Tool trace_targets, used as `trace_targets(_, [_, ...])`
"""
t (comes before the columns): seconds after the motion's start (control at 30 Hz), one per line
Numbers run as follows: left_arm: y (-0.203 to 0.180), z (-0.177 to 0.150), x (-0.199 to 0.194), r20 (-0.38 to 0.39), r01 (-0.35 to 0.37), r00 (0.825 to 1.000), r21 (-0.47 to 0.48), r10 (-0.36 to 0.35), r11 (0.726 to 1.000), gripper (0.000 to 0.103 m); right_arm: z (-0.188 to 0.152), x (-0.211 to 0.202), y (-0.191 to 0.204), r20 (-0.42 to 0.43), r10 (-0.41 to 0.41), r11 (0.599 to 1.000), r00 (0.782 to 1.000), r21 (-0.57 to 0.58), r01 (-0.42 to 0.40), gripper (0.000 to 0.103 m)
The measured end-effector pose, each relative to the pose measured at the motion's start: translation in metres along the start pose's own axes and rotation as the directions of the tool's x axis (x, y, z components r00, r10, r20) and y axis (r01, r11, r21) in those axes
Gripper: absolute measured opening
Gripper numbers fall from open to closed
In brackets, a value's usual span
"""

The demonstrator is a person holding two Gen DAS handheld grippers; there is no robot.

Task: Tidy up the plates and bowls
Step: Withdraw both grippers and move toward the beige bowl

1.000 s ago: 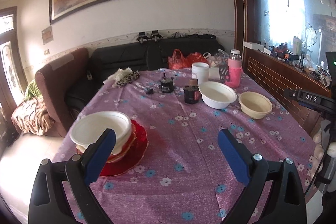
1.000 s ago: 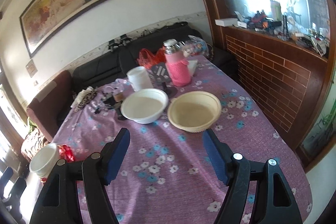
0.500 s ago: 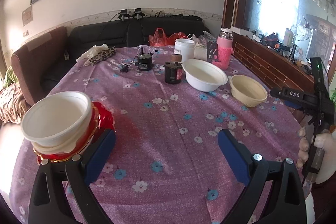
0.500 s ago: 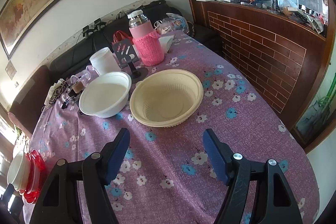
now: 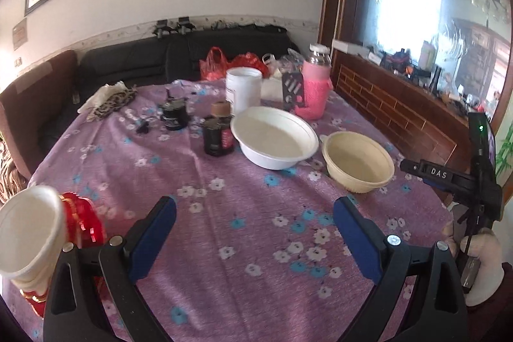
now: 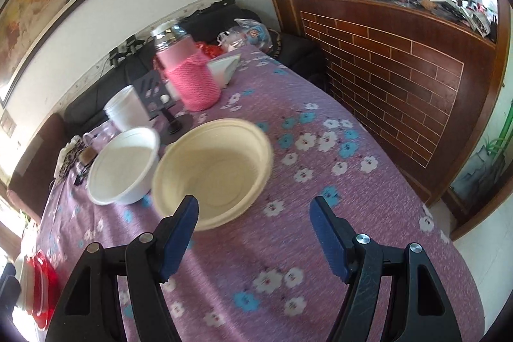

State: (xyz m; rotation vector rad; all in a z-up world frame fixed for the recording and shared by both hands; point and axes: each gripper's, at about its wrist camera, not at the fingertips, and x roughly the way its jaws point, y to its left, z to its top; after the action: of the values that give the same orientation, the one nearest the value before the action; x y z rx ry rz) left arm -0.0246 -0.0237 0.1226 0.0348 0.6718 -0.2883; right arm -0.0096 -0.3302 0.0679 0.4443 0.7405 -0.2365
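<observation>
A cream bowl (image 6: 211, 172) and a white bowl (image 6: 123, 167) sit side by side on the purple flowered tablecloth (image 6: 336, 181). My right gripper (image 6: 253, 213) stands open just in front of the cream bowl, its left finger at the near rim, nothing between the pads. In the left wrist view the same white bowl (image 5: 274, 137) and cream bowl (image 5: 357, 161) lie ahead to the right. My left gripper (image 5: 253, 220) is open over bare cloth. At the far left stands a stack of a white bowl (image 5: 27, 233) on red plates (image 5: 81, 225).
Behind the bowls stand a pink-sleeved bottle (image 5: 314, 88), a white tub (image 5: 242, 90), a dark jar (image 5: 219, 133) and a small black jar (image 5: 174, 114). A brick-patterned wooden counter (image 6: 400, 53) borders the table's right side. A hand holding the other gripper's handle (image 5: 481, 265) shows at right.
Both grippers came down and forward. The cream bowl grew much larger in the right wrist view. In the left wrist view the stack slid to the left edge.
</observation>
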Motion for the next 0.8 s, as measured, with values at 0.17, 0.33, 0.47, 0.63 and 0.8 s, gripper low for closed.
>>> trace_targets(0.17, [-0.029, 0.003, 0.033, -0.044, 0.036, 0.998, -0.021, -0.037, 0.999, 0.098, 0.009, 0.019, -0.008, -0.005, 0.018, 0.999, 1.0, 0.043, -0.018, 0.076])
trace_targets(0.33, [-0.043, -0.001, 0.058, -0.081, 0.055, 0.995, -0.015, -0.056, 0.998, 0.098, 0.011, 0.031, -0.008, -0.02, 0.019, 0.999, 1.0, 0.035, -0.018, 0.076])
trace_targets(0.47, [-0.029, 0.003, 0.072, -0.083, 0.054, 0.995, -0.082, -0.061, 0.995, 0.098, 0.012, 0.03, -0.005, -0.009, 0.002, 1.0, 1.0, 0.006, -0.002, 0.076])
trace_targets(0.63, [0.006, -0.001, 0.083, -0.058, 0.042, 0.997, -0.21, -0.055, 0.977, 0.098, 0.021, 0.027, 0.011, -0.003, -0.009, 0.999, 1.0, -0.038, 0.009, 0.076])
trace_targets(0.8, [0.032, -0.009, 0.085, -0.027, 0.082, 0.995, -0.286, -0.094, 0.955, 0.098, 0.034, 0.025, 0.022, 0.016, -0.037, 0.997, 0.999, -0.068, 0.038, 0.076])
